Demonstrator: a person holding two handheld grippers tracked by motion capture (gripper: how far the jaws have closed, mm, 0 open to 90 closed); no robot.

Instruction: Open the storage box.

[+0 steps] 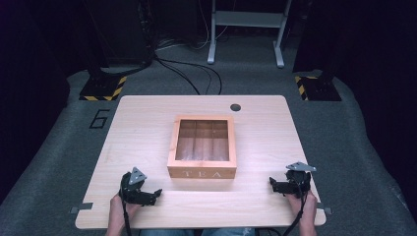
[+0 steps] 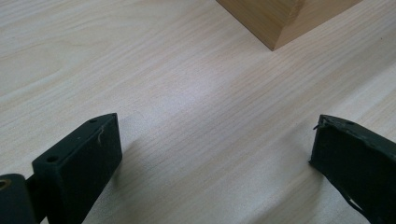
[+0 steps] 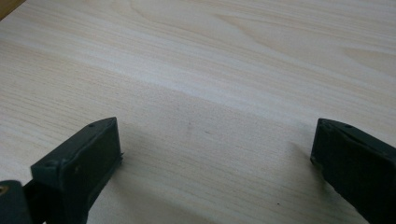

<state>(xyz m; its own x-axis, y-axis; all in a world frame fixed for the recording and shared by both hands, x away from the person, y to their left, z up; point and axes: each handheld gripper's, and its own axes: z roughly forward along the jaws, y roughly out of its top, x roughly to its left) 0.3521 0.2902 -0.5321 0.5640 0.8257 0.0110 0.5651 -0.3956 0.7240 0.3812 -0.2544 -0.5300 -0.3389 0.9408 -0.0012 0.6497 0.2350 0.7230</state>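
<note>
Squarely in the middle of the worktop (image 1: 147,123) sits a light wooden tea box (image 1: 202,146), its front wall lettered TEA and facing the near edge. Its lid is a wooden frame around a clear pane, and through the pane dividers show, splitting the inside into compartments; whether anything lies in them cannot be told.

From the high view, the left gripper (image 1: 156,192) rests near the near left corner, held by a hand (image 1: 118,211), and points toward the right. The right gripper (image 1: 271,182) lies near the near right corner, in the other hand (image 1: 306,209), pointing left. Both are well apart from the box, one on either side of its front.

Up close, the left gripper view shows the left gripper's (image 2: 215,140) jaws spread wide over bare wood grain, with a corner of the box (image 2: 280,23) at the top edge. The right gripper view has the right gripper's (image 3: 215,140) jaws equally spread, holding nothing.

Beyond the far edge of the worktop lie a round cable hole (image 1: 235,107), black cables (image 1: 192,73) on grey carpet, a white metal stand (image 1: 246,29), and a "6" marked on the floor (image 1: 100,118)
</note>
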